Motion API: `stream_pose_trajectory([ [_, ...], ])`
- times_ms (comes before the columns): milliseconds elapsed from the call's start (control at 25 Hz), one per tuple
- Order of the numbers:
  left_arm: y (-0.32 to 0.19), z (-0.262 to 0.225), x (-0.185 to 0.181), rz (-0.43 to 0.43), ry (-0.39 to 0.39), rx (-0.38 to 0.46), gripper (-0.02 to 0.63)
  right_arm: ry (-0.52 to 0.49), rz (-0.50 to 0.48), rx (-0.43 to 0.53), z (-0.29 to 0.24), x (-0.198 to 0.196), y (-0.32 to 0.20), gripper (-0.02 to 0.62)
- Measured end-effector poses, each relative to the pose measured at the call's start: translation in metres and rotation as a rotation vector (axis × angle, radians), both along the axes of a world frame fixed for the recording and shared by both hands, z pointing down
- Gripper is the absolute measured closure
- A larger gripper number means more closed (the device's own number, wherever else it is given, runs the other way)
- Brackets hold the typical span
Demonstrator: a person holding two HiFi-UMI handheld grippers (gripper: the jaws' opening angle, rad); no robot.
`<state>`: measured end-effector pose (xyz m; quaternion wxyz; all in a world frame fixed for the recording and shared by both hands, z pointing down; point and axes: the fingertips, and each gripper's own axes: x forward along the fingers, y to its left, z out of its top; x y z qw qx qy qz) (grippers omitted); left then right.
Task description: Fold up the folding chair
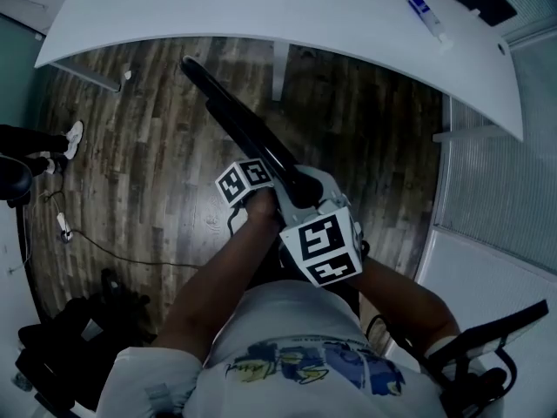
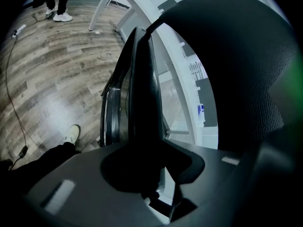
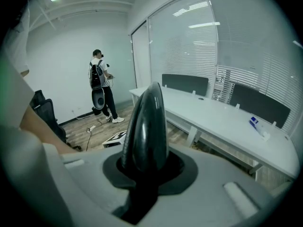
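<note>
The black folding chair is folded flat and slants up and away from me over the wooden floor. Both grippers clamp its near end side by side. My left gripper sits to the left, its marker cube facing up. My right gripper is just beside it. In the left gripper view the chair's dark edge runs straight out from between the jaws of the left gripper. In the right gripper view a glossy black part of the chair stands between the jaws of the right gripper.
A long white table with a small blue and white item spans the far side. A glass wall with blinds is on the right. A person stands at the far wall. A cable and a black office chair are at the left.
</note>
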<state>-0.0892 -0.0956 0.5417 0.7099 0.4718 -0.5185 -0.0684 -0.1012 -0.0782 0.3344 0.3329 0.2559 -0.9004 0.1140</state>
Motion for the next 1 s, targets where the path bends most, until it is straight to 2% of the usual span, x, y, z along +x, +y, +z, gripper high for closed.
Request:
stream_pose_trajectory([
  [280, -0.014, 0.002, -0.031, -0.101, 0.006, -0.017, 0.479, 0.030, -0.107, 0.005, 0.003, -0.027, -0.017, 0.534],
  [560, -0.053, 0.021, -0.037, -0.253, 0.007, -0.049, 0.479, 0.027, -0.253, -0.024, 0.019, -0.031, -0.061, 0.535],
  [720, -0.095, 0.026, -0.032, -0.352, 0.000, -0.059, 0.479, 0.017, -0.353, -0.036, 0.024, -0.023, -0.104, 0.535],
  [1000, -0.099, 0.028, -0.042, -0.472, -0.009, -0.062, 0.479, 0.010, -0.478, -0.021, 0.021, -0.028, -0.109, 0.535],
])
